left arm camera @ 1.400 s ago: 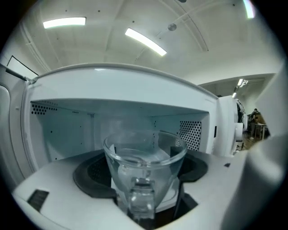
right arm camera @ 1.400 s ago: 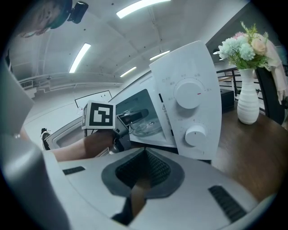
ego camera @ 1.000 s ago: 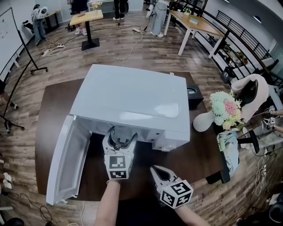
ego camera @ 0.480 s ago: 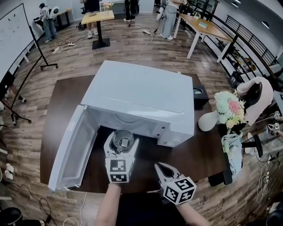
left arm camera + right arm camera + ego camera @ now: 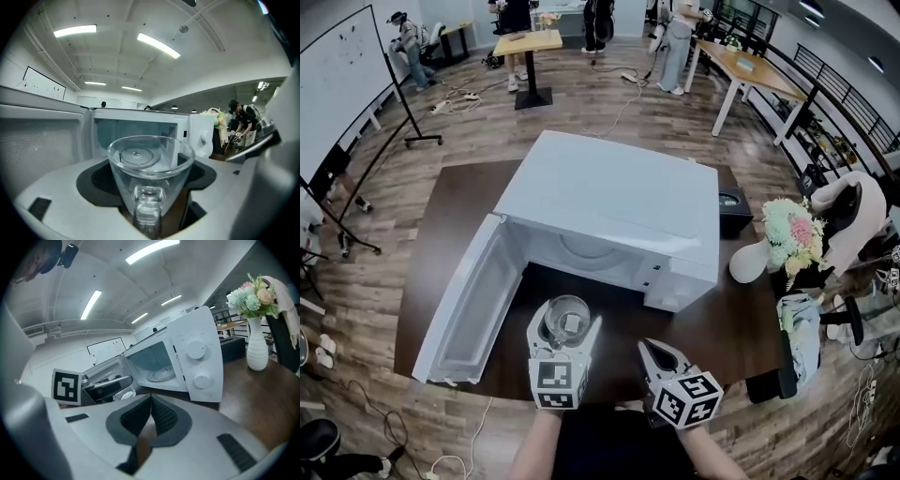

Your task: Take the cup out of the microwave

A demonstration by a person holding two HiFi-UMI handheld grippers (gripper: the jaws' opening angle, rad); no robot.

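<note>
A clear glass cup point(image 5: 565, 320) with a handle sits between the jaws of my left gripper point(image 5: 564, 323), which is shut on it. In the left gripper view the cup point(image 5: 150, 176) fills the middle, handle toward the camera, outside the open white microwave point(image 5: 140, 133). In the head view the microwave point(image 5: 614, 211) stands on the dark table with its door point(image 5: 473, 300) swung out to the left. The cup hangs over the table in front of the cavity. My right gripper point(image 5: 652, 354) is shut and holds nothing, right of the left one. In the right gripper view its pads point(image 5: 157, 414) meet.
A white vase of flowers point(image 5: 787, 239) stands at the table's right side, by a black box point(image 5: 733, 208). The microwave's control panel with two knobs point(image 5: 197, 363) faces front right. A glass turntable point(image 5: 161, 373) lies inside the cavity. People and desks are far behind.
My left gripper drew back from the microwave's opening toward me, bringing the cup out over the table. The right gripper stayed put.
</note>
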